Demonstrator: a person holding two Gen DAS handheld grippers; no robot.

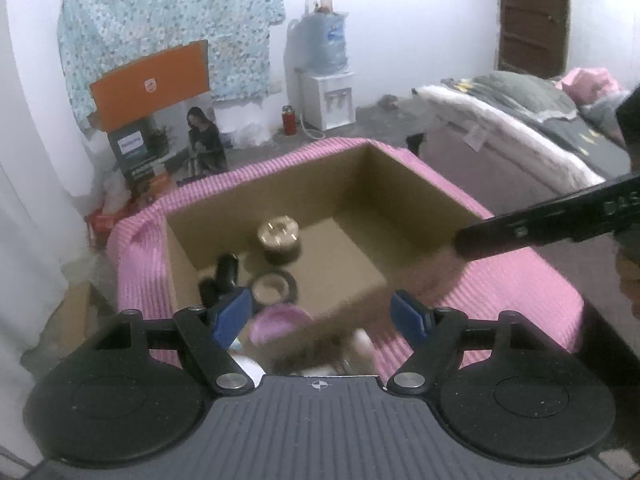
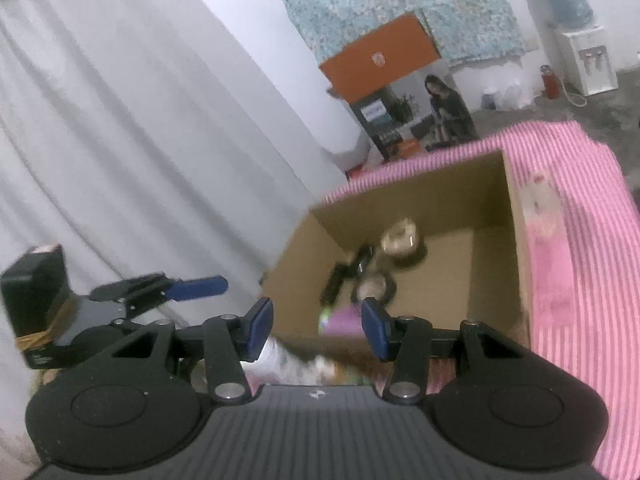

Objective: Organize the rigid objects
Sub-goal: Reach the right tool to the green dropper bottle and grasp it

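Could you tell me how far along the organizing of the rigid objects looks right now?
Done: the cardboard box already holds a gold cap, a round ring-shaped piece and a black item. In hand: nothing; left gripper and right gripper are open, empty. Whether anything remains outside cannot be seen.

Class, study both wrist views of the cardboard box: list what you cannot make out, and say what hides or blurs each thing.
- Left wrist view: the objects below the near wall of the cardboard box are motion-blurred and partly behind the left gripper.
- Right wrist view: the black item in the box is too blurred to identify.
- Right wrist view: the pale things under the right gripper are smeared and cut off by its body.
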